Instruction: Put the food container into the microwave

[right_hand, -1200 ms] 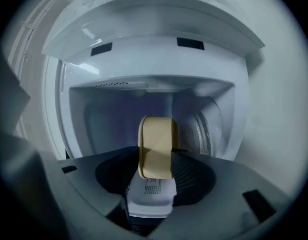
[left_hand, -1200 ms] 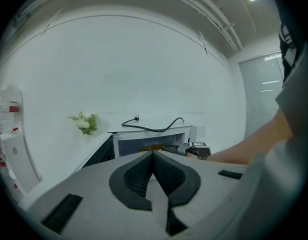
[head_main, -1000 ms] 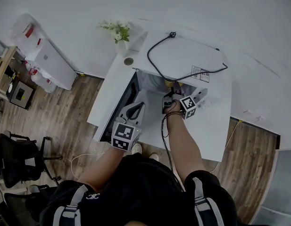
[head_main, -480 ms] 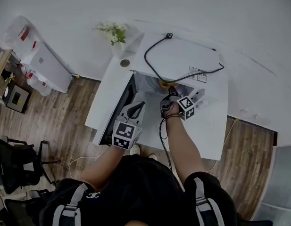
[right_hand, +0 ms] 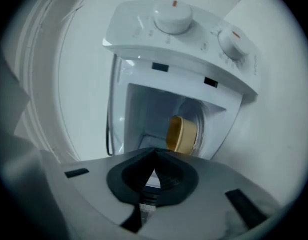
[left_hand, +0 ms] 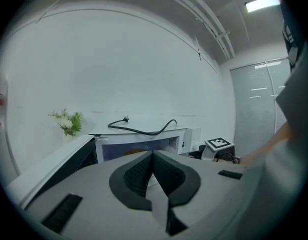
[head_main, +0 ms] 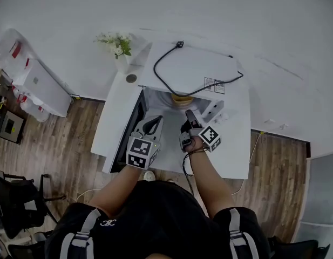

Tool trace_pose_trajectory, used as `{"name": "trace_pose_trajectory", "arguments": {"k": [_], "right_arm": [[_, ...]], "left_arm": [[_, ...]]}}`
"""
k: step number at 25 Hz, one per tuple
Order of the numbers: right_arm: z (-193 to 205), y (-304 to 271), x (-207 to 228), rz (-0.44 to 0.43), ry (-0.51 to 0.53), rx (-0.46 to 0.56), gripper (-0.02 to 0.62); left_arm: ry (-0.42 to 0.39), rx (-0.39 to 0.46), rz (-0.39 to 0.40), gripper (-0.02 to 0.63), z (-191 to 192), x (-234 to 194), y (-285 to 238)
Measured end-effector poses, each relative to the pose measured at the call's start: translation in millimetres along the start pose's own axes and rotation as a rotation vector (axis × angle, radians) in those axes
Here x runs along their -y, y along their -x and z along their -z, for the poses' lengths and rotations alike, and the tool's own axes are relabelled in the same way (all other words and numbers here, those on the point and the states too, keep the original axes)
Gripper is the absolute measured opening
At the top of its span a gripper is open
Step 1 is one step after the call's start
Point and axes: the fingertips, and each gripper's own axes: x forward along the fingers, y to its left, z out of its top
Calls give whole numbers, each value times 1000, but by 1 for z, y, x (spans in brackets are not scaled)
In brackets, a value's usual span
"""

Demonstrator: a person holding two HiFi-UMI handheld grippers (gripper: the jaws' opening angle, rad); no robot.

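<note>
While the tan food container [right_hand: 182, 134] sits inside the cavity of the white microwave [head_main: 209, 63], the right tool [head_main: 189, 114] hangs just in front of the opening, apart from the container, its jaws pressed together on nothing. The left tool [head_main: 153, 123] is beside it, near the open door [head_main: 131, 129] (which stands swung out to the left), and its jaws are likewise closed and empty. A black power cord [left_hand: 144, 132] lies looped on the microwave's top. The microwave stands on a white counter [head_main: 231, 155], with a small bunch of flowers [head_main: 115, 39] at the far left corner.
</note>
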Motion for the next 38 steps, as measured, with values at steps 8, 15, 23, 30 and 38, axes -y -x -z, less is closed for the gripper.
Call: {"name": "trace_pose_trajectory", "arguments": {"k": [8,15,23,30,38], "right_arm": [[-9,46,-50,68,549,-26,-2],[-19,70,-109,129,1124,50,-3],[-15,71,-111,156,1208,85,-3],[-7,67,-108,153,1199,76,-3],[1,68,-101,146,1162,44,-3]], "left_arm": [[18,18,52,3,-6,15,-12],[23,25,88,3,-7,28,-20],[18,21,97,3,-5,31,-23],[7,23,89,3,-6,28,-20],[3,22,89,3,-5,28,-17]]}}
